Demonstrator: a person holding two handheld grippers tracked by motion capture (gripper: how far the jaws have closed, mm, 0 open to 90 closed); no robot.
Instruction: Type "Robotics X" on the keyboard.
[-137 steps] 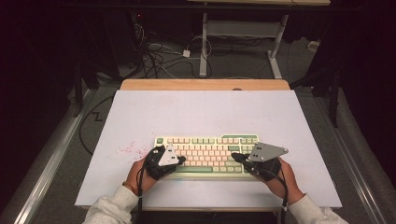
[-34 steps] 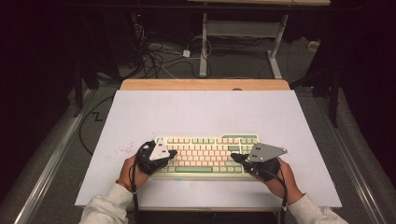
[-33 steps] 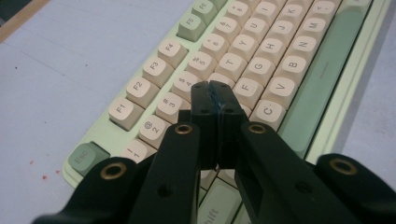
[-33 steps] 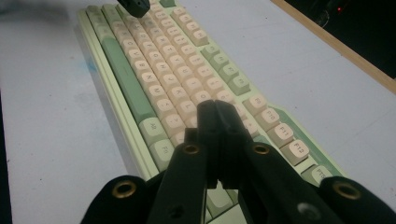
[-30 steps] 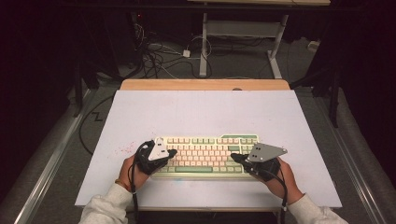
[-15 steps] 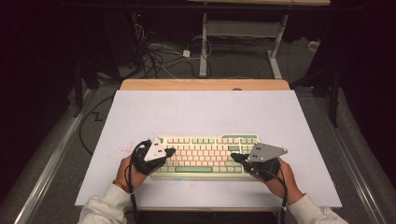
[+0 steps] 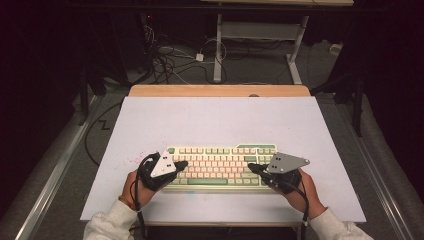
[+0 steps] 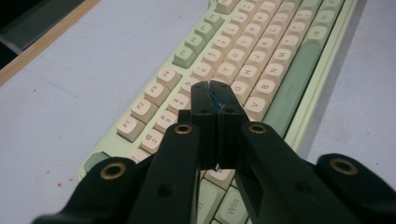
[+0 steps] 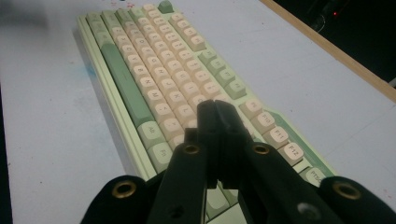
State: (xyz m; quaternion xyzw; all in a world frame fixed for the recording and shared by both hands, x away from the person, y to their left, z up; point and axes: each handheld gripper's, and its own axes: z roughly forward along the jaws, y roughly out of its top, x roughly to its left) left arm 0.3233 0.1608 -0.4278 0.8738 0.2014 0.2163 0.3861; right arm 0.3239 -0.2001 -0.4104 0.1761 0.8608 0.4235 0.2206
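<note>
Left gripper has slid a touch leftward along the keyboard, jaws closed; right gripper hasn't budged, jaws closed too. Looks like key-poking.

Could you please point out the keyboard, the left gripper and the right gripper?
keyboard (image 7: 220, 165): high view, middle keys.
left gripper (image 7: 181, 164): high view, closed tips.
right gripper (image 7: 251, 167): high view, closed tips.

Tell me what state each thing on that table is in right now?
keyboard: flat on the table, long edge toward the person.
left gripper: jaws shut, empty, over the left keys.
right gripper: jaws shut, empty, over the right keys.
table: white top, faint red specks at left.
</note>
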